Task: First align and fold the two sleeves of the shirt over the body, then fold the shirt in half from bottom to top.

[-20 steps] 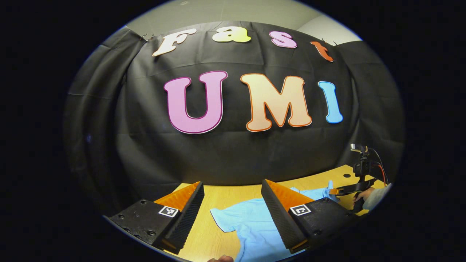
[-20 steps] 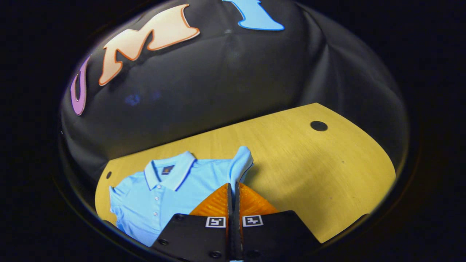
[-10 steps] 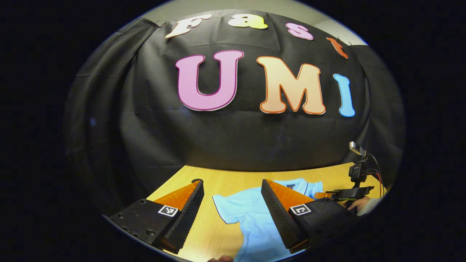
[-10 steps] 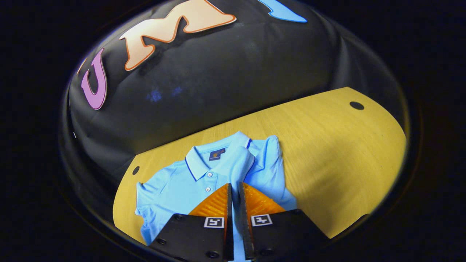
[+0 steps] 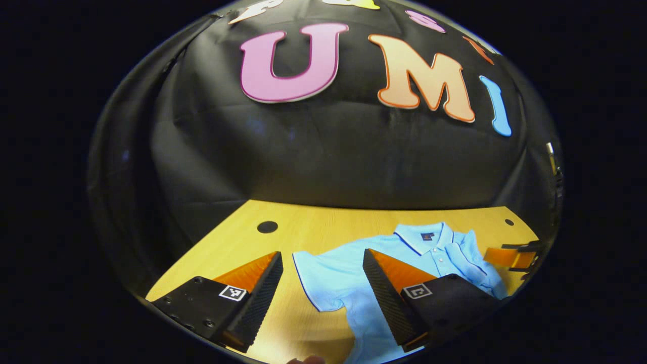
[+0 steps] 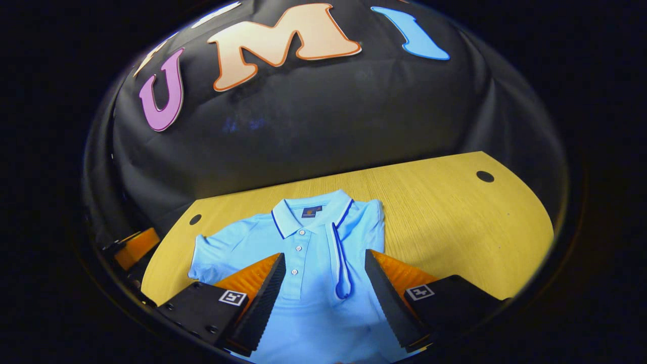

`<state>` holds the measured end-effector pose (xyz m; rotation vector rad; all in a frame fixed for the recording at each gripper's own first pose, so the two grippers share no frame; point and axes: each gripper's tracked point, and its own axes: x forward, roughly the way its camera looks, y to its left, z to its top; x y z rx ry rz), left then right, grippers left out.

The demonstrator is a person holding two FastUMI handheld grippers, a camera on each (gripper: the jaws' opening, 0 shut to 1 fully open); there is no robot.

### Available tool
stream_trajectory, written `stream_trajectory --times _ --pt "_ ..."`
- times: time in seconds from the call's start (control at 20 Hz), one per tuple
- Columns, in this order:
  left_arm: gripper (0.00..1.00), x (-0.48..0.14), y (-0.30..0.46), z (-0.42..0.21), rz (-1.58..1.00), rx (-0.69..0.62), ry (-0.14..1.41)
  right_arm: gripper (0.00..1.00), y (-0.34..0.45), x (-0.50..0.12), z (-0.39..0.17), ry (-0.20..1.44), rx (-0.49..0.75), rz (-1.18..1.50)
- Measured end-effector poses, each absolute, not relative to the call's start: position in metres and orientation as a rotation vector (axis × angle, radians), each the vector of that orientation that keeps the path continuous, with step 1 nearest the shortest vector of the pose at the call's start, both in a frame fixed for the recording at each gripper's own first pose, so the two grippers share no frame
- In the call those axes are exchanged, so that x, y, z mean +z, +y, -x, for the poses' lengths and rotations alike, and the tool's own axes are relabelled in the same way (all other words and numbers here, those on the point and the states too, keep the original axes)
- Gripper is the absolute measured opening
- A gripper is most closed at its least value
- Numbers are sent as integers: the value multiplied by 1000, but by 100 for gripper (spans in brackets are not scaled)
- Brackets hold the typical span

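Note:
A light blue polo shirt [image 6: 308, 237] lies face up on the wooden table [image 6: 445, 212], collar toward the wall. Its right sleeve [image 6: 339, 263] is folded over the body, the dark-trimmed hem beside the buttons. The other sleeve [image 5: 313, 283] lies spread flat on the wood. My right gripper [image 6: 324, 254] hovers open over the shirt's chest, nothing between its fingers. My left gripper [image 5: 321, 255] is open above the spread sleeve. In the left gripper view the right gripper [image 5: 510, 255] appears at the far right, by the folded side. In the right gripper view the left gripper [image 6: 134, 245] shows at the far left.
Round cable holes [image 6: 484, 176] [image 5: 267, 226] sit near the table's back corners. The black cloth wall rises right behind the table. Bare wood stretches to the right of the shirt [image 6: 455, 242].
My right gripper has opened and let go of the right sleeve, which now lies folded over the body. My left gripper has tipped downward toward the spread sleeve.

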<state>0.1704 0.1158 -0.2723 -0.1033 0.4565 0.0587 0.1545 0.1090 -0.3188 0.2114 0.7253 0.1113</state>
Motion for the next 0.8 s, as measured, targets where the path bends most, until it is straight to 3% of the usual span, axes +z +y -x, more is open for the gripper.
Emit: stream_trajectory --times 0.1,0.25,0.3,0.4,0.45,0.55,0.7,0.75,0.8 --pt "96 -303 112 -181 120 51 522 98 95 -314 -140 726 100 -194" --pt "96 -344 114 -196 162 84 605 98 67 -315 -110 747 68 -145" --pt "96 -355 118 -197 166 100 628 94 58 -315 -100 759 57 -141" --pt "96 -374 126 -200 156 128 673 98 47 -317 -80 784 31 -157" --pt "94 -380 127 -198 159 139 699 94 45 -318 -72 795 25 -167" --pt "97 -386 130 -193 140 147 733 98 41 -318 -57 806 25 -168" --pt "96 -386 127 -196 134 145 732 94 39 -315 -45 812 40 -146" --pt "96 -384 124 -197 148 144 731 98 39 -312 -44 812 45 -148" --pt "92 -387 122 -197 155 145 732 94 38 -311 -42 808 45 -151"
